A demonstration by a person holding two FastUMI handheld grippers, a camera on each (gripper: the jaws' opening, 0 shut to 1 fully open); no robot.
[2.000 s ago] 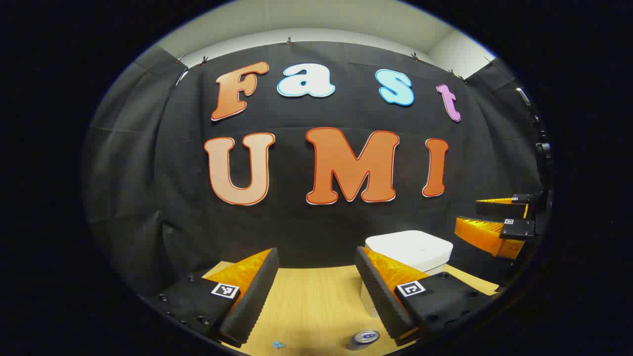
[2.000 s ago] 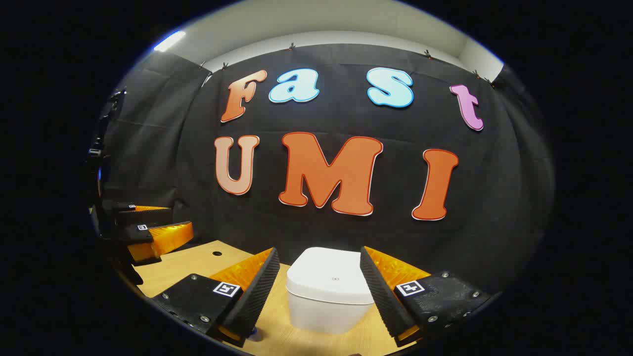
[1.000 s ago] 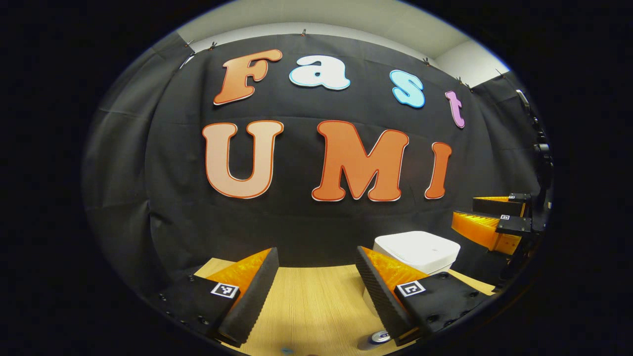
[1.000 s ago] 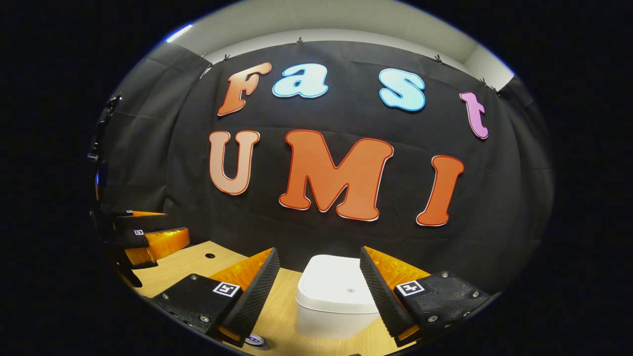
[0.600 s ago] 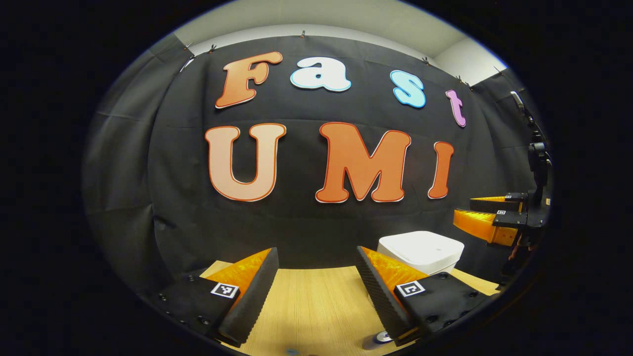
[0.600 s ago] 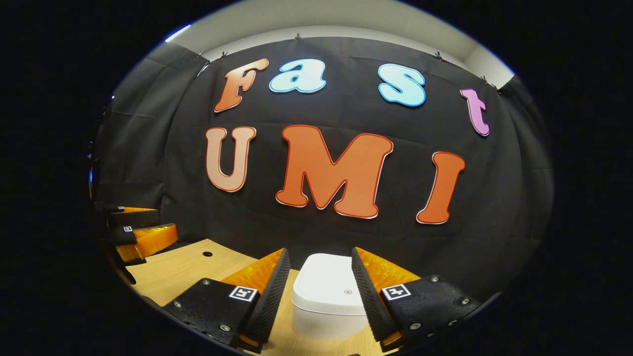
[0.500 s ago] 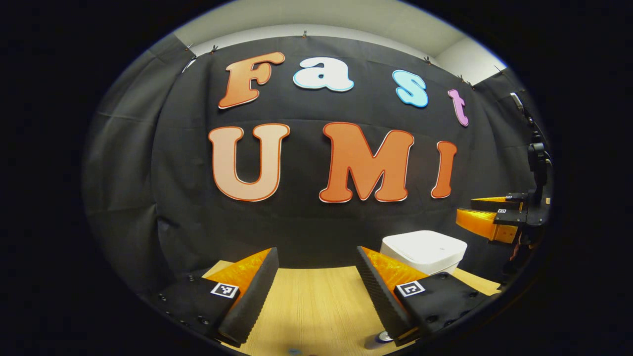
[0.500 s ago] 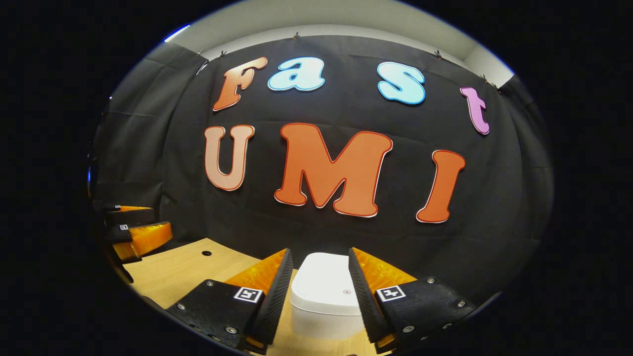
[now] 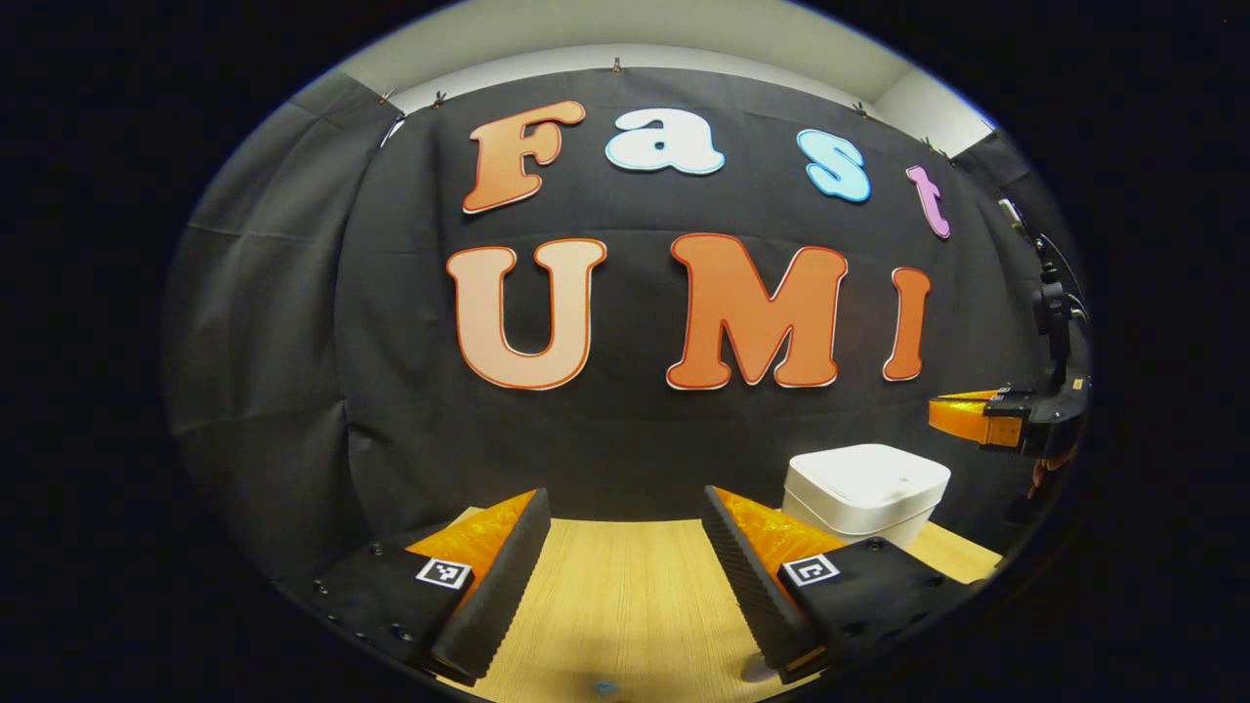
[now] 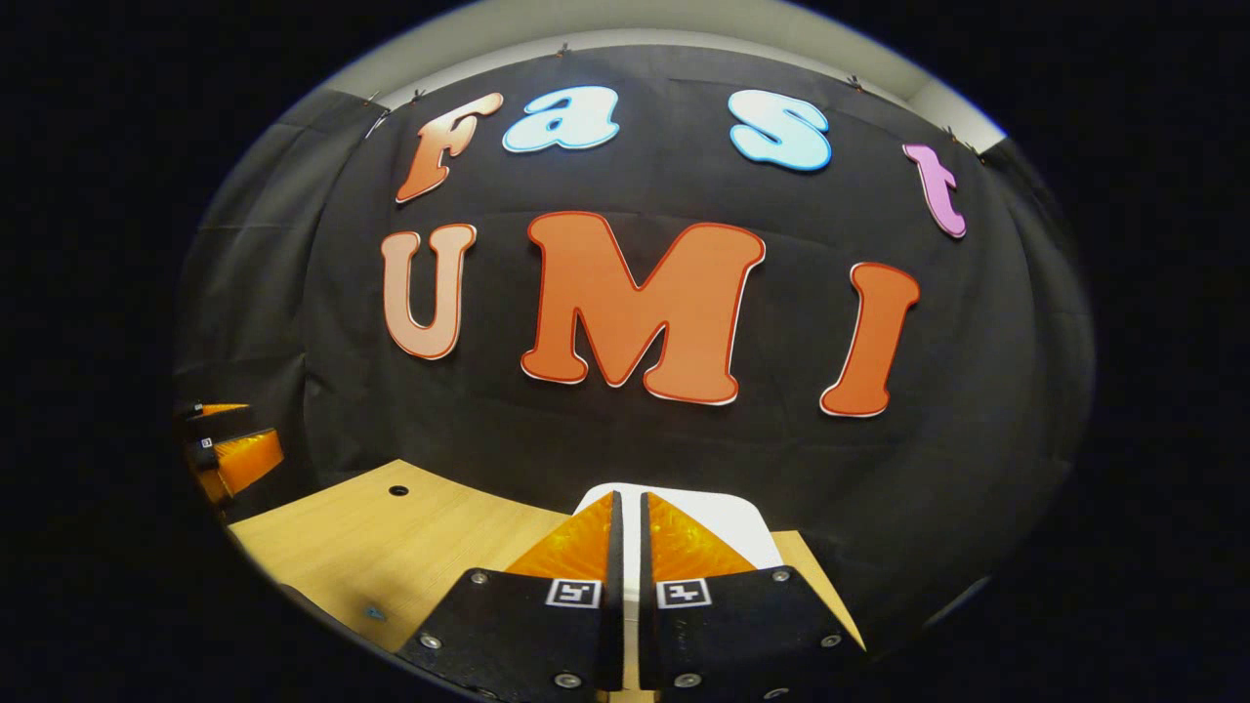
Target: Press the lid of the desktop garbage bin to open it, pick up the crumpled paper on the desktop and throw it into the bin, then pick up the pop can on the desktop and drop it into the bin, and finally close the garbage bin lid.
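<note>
Fingers of right gripper [image 10: 630, 527]: nearly closed, narrow slit between, nothing held; white garbage bin [image 10: 742, 517] directly behind them, lower centre, lid down. Left gripper [image 9: 625, 566]: fingers wide apart over bare wooden desktop [image 9: 625, 586], lower centre; bin [image 9: 864, 488] at lower right, right gripper [image 9: 962, 415] above it.

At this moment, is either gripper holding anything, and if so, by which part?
Nothing is held. The right gripper is closed on empty air above the closed white bin lid. The left gripper is open over the bare wooden desktop.
</note>
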